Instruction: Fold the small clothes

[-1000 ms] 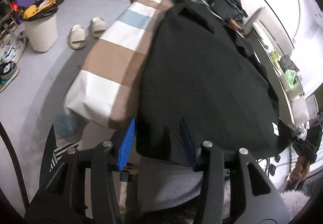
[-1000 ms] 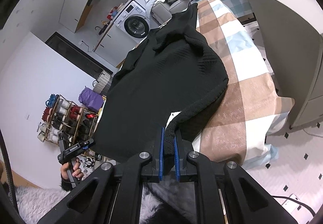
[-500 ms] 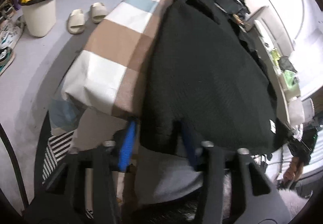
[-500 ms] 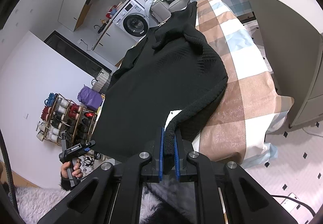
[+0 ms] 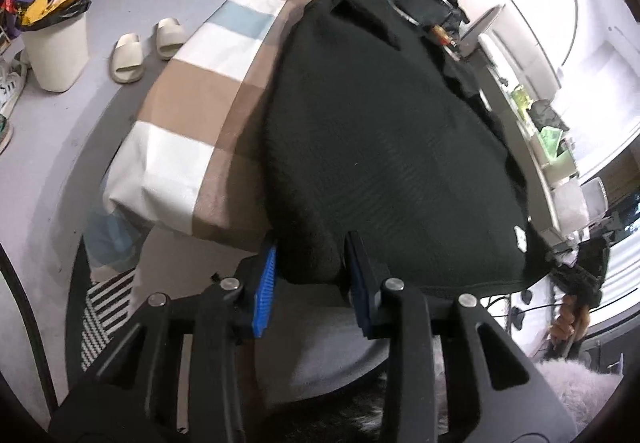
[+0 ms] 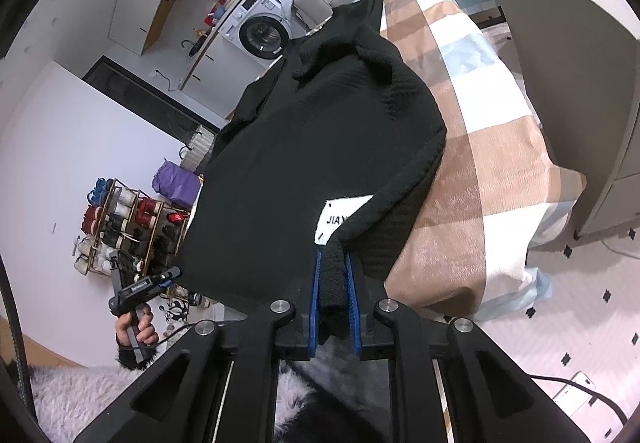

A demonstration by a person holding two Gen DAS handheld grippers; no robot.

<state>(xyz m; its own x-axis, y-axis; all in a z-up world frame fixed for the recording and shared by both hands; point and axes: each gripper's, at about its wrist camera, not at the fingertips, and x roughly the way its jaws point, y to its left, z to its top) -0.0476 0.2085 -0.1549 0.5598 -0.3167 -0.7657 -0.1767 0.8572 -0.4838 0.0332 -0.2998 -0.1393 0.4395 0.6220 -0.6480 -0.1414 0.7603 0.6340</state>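
Sweater, black and knitted, spread over the checked cloth of the table, reaching its near edge and hanging just past it; white label with dark lettering (partly covered) showing under a turned-up flap near that edge. Right gripper at the near edge towards the right corner, blue-padded jaws pressed together on a bunched fold of the sweater's hem. Left gripper at the near edge on the left side of the garment, jaws apart with the hem corner lying between them; blue pad of one finger beside the knit, cannot tell whether touching. Beyond the table's left edge, on the grey floor: pair of pale slippers, white bin with a dark liner. Washing machine past the far end; shoe rack against the wall.
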